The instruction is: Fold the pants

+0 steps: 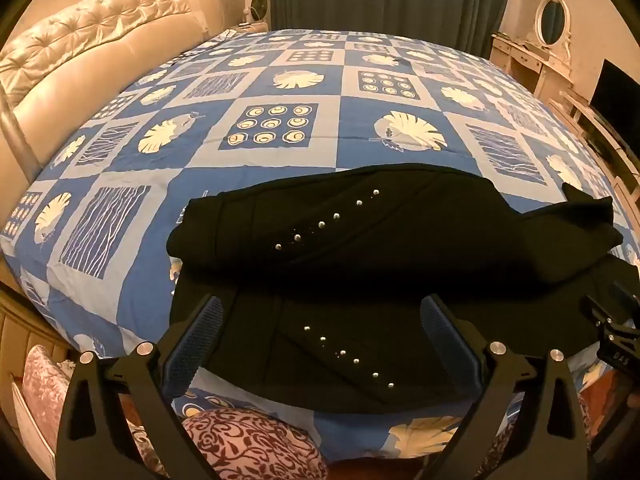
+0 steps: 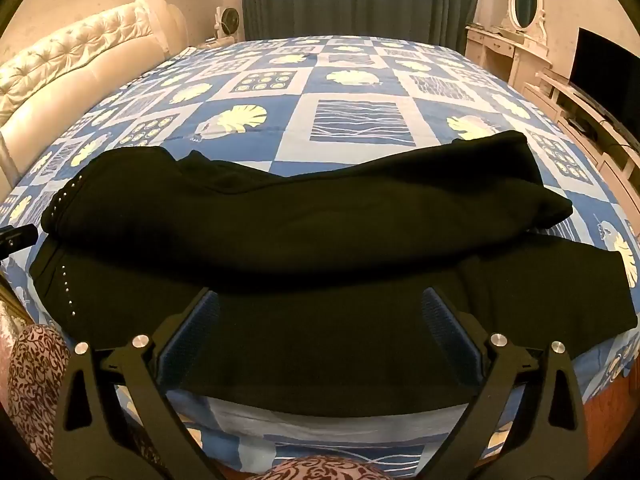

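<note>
Much of the black pants [image 1: 360,240] read as one dark mass: seams, waistband and hems could not be told apart, and where one layer ended and the next began showed only as a faint ridge. In the left wrist view the garment's right end ran behind the edge of the other tool and out of the picture. The bed's [image 1: 280,152] near edge was partly covered by the tool frames and by patterned pink-and-maroon fabric [image 1: 248,444] below, whose nature was unclear.

The pants lay across the bed's near edge, running from its left side toward its right, on a blue-and-white patchwork bedspread [image 2: 352,80]. One leg lay flat by the near edge; the other was bunched just behind and partly over it, its far end rumpled into a thick roll. Two slanting rows of small silver studs [image 1: 328,216] showed on the cloth near the left end, one row on each layer.

The left gripper [image 1: 320,316] hung over the nearer layer with its jaws spread wide and nothing between the pads. The right gripper [image 2: 320,308] stood likewise over the middle of the nearer leg, jaws wide apart, gripping nothing. Whether either tool's fingertips touched the cloth could not be made out.
</note>
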The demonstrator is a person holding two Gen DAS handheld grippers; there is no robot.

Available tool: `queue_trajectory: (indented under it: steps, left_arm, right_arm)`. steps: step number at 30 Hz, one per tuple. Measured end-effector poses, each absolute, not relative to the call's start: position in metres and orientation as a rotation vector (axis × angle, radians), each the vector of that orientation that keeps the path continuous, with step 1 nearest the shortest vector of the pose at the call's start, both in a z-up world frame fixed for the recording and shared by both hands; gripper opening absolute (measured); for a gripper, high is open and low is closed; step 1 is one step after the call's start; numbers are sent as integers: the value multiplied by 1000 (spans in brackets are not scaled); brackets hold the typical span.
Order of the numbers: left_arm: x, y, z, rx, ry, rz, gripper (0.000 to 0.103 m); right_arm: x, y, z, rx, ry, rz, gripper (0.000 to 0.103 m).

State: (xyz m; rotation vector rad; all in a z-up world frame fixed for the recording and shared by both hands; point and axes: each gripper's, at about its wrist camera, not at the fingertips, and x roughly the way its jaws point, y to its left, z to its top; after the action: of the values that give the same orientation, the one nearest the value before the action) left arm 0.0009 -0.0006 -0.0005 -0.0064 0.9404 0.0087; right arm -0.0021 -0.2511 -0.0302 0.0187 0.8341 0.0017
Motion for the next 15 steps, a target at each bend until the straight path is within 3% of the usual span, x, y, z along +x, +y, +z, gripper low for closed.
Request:
queue_trajectory:
  steps: [15]
  left_arm:
    - [-1, -4, -9, -2, 944, -11, 99]
  right_arm:
    - [1, -246, -37, 35, 843, 9, 101]
